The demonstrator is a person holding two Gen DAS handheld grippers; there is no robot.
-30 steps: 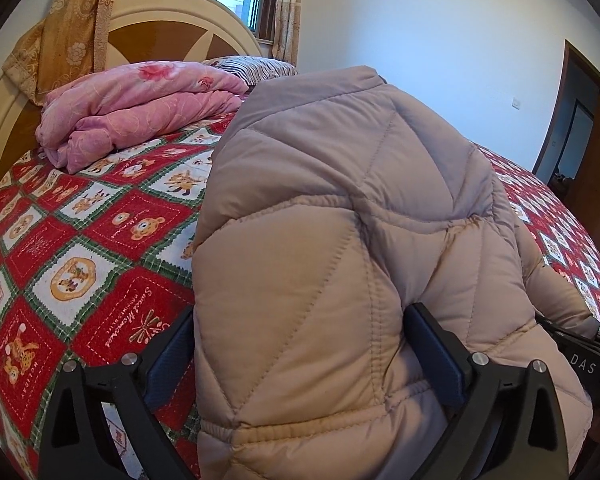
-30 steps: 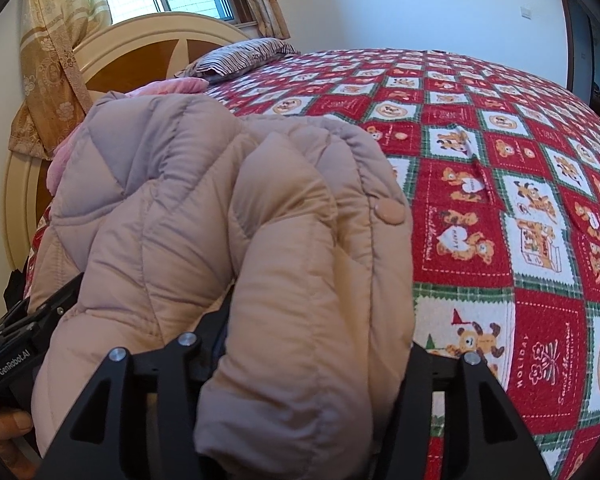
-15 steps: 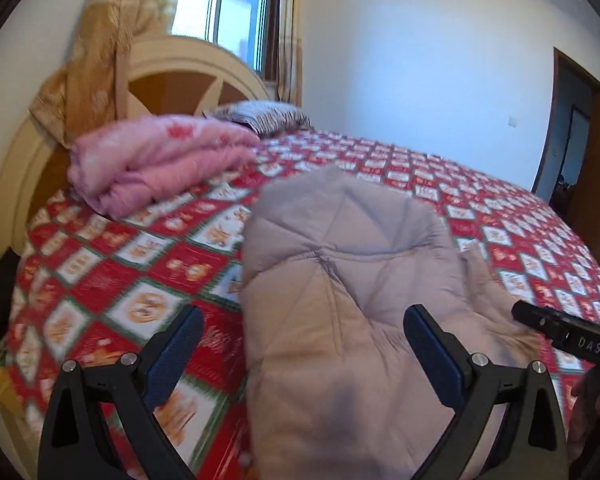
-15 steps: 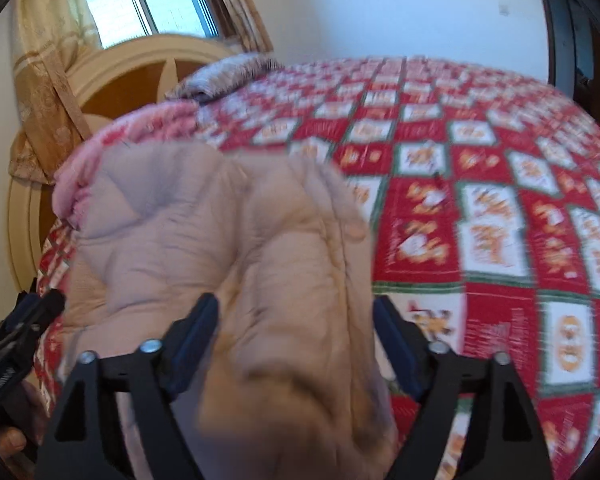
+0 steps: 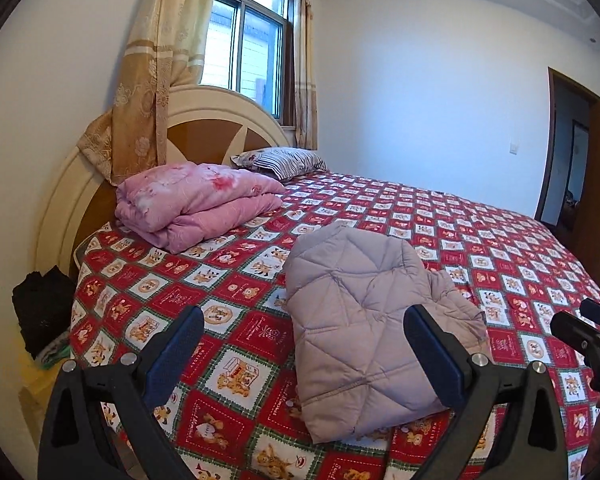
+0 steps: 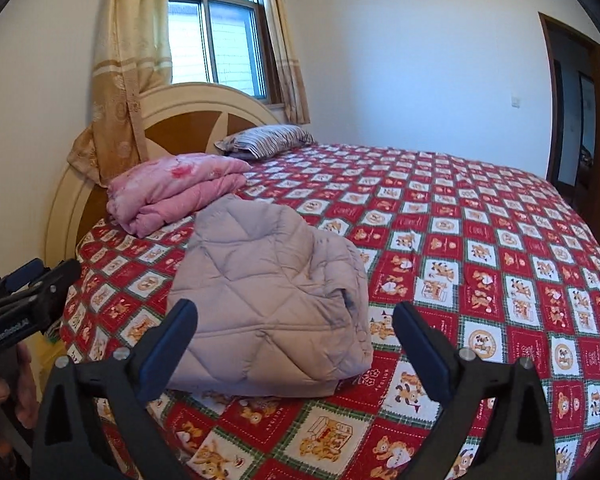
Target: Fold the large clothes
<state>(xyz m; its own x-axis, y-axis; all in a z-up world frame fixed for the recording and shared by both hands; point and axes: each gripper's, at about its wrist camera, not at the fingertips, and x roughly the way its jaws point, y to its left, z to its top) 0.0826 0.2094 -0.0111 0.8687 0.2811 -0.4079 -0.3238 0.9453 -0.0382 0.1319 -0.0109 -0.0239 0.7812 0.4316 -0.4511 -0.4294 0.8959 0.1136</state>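
My left tongs (image 5: 304,350) are spread wide with nothing in them. My right tongs (image 6: 296,340) have just been opening and pinch nothing. The puffy coat (image 5: 374,328) lies folded on the bed (image 5: 500,248), near the pink blanket (image 5: 196,200).

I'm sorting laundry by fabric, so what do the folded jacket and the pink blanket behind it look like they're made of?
Jacket: likely thin woven synthetic shell over padding; matte beige, puffy diamond quilting. Pink blanket: probably soft cotton-like quilted fabric, matte, floral print, thick rounded folds. Neither can be confirmed by sight.
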